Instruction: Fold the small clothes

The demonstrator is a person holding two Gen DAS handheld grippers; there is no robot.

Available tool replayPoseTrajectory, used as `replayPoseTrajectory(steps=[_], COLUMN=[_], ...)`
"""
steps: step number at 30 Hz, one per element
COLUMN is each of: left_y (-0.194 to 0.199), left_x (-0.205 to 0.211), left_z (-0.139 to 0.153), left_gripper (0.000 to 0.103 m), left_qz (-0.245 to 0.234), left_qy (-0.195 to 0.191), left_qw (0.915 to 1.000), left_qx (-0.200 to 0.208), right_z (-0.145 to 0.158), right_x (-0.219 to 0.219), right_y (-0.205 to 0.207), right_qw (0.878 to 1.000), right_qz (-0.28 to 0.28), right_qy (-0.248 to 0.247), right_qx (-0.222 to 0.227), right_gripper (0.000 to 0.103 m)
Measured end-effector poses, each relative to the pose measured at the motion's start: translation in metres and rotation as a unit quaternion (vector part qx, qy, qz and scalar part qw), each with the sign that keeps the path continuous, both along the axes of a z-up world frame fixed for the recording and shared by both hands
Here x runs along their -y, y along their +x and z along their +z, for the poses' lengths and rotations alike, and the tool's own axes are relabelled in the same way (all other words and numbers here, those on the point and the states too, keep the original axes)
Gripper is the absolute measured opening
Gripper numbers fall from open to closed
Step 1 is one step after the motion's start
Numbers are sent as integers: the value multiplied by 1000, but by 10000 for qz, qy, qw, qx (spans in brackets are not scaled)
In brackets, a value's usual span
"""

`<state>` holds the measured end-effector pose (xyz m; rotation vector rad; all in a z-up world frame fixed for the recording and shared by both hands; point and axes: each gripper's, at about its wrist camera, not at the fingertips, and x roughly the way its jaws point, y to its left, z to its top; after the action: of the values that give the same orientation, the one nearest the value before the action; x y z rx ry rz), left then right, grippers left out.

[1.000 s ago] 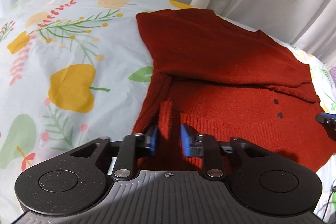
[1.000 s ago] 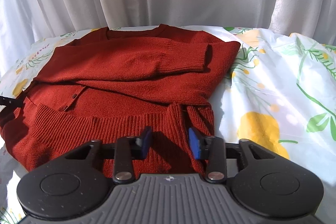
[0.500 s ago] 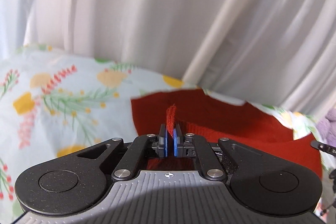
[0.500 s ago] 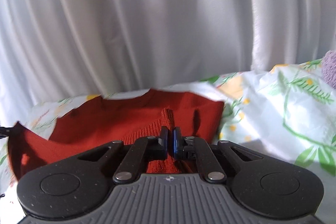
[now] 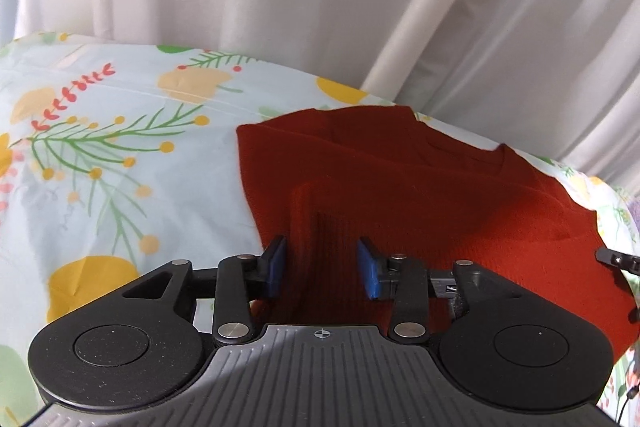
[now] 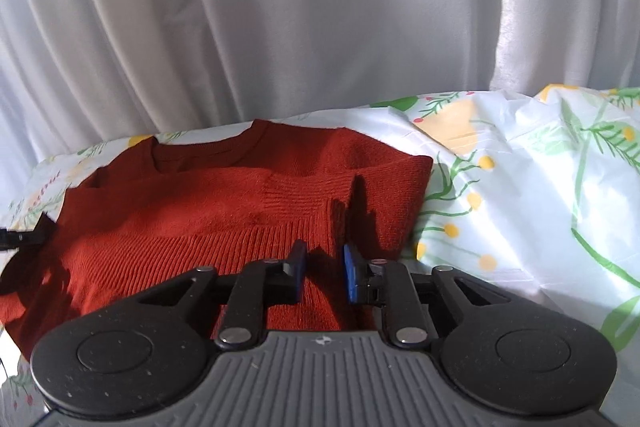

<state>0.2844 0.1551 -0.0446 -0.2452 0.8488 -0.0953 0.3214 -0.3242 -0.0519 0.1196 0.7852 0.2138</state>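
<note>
A rust-red knit sweater (image 5: 460, 203) lies folded on the floral sheet, its ribbed hem laid over toward the neckline (image 6: 208, 155). My left gripper (image 5: 322, 267) is open, its blue pads apart just above the sweater's left side. My right gripper (image 6: 323, 271) is open over the ribbed hem (image 6: 192, 251) near the sweater's right edge. Neither holds cloth. The right gripper's tip shows at the far right of the left wrist view (image 5: 616, 261), and the left gripper's tip shows at the far left of the right wrist view (image 6: 16, 237).
A pale sheet printed with yellow fruit and green sprigs (image 5: 100, 167) (image 6: 540, 187) covers the surface. White curtains (image 6: 280, 19) hang close behind the sweater. A purple object (image 5: 634, 211) peeks in at the right edge.
Both grippers closed on the hem, lifted it and carried it forward over the sweater, then opened and let it go. The sweater now lies folded in half.
</note>
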Motion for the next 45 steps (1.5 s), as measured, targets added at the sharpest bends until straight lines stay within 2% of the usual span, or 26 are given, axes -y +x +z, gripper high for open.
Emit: replayPoseTrajectory(steps=[1, 2, 3, 4, 5, 8, 10, 12, 13, 16, 19, 21, 23, 26, 30, 33, 35, 36, 37, 39, 40, 41, 42, 43, 44, 45], left_y=[1, 3, 5, 6, 7, 1, -1, 8, 14, 43, 70, 84, 95, 103, 111, 113, 105, 98, 92, 83, 81, 83, 88, 92, 97, 102], left_x=[1, 2, 4, 5, 6, 6, 1, -1, 2, 20, 39, 47, 51, 52, 45, 40, 32, 29, 28, 39, 49, 62, 75, 89, 99, 107], left_z=[-2, -4, -5, -7, -8, 15, 44, 73, 84, 97, 90, 81, 72, 61, 43, 26, 19, 19, 18, 14, 10, 3, -3, -10, -17, -23], left_gripper=[39, 31, 23, 8, 8, 7, 7, 7, 7, 7, 7, 7, 7, 7, 8, 13, 19, 20, 23, 49, 53, 55, 56, 56, 58, 59], left_qz=[4, 29, 69, 112, 146, 216, 318, 410, 438, 503, 493, 434, 469, 566, 943, 1201, 1289, 1295, 1224, 917, 741, 495, 216, 49, 43, 122], left_qy=[38, 87, 153, 221, 260, 242, 113, 91, 220, 995, 1465, 1602, 1587, 1698, 1631, 1778, 1593, 1330, 925, 96, -232, -484, -530, -354, -85, 216], left_qw=[10000, 9999, 9997, 9995, 9993, 9994, 9980, 9945, 9921, 9818, 9752, 9736, 9752, 9730, 9727, 9696, 9733, 9769, 9815, 9884, 9896, 9910, 9929, 9943, 9949, 9951], left_qx=[-63, -128, -168, -211, -215, 102, 538, 960, 1156, 1539, 1587, 1568, 1467, 1458, 1358, 1173, 1034, 1061, 1146, 1206, 1208, 1147, 1040, 1002, 1006, 954], right_z=[0, -2, -2, -2, -1, 8, 28, 52, 62, 75, 69, 61, 55, 48, 38, 26, 21, 19, 16, 3, -8, -22, -36, -50, -61, -64], right_x=[-2, -3, -5, -7, -9, -17, -17, -14, -14, -24, -38, -43, -45, -44, -45, -47, -50, -49, -48, -54, -58, -67, -77, -86, -94, -98], right_y=[0, 0, -1, -1, -4, -9, -13, -11, -5, 21, 49, 66, 79, 93, 105, 111, 108, 104, 98, 91, 89, 91, 96, 101, 107, 110], right_qw=[9999, 9999, 9998, 9998, 9996, 9984, 9965, 9935, 9914, 9855, 9826, 9818, 9809, 9801, 9796, 9797, 9714, 9723, 9766, 9819, 9766, 9648, 9506, 9381, 9318, 9346], right_qz=[30, 37, 30, 14, 19, 6, -105, -330, -469, -787, -916, -978, -1098, -1230, -1315, -1386, -1869, -1946, -1893, -1442, -1151, -835, -584, -484, -441, -418], right_qy=[-111, -160, -178, -219, -275, -501, -552, -374, -342, -460, -722, -830, -900, -918, -952, -981, -1111, -874, -396, 996, 1743, 2484, 3048, 3417, 3579, 3523], right_qx=[-18, -13, 0, 11, 58, 277, 614, 1019, 1169, 1434, 1444, 1401, 1331, 1257, 1182, 1062, 957, 960, 944, 714, 507, 219, -63, -312, -428, -257], right_gripper=[19, 19, 19, 16, 6, 5, 4, 4, 4, 4, 4, 4, 4, 4, 4, 4, 16, 20, 26, 27, 28, 32, 33, 33, 30, 27])
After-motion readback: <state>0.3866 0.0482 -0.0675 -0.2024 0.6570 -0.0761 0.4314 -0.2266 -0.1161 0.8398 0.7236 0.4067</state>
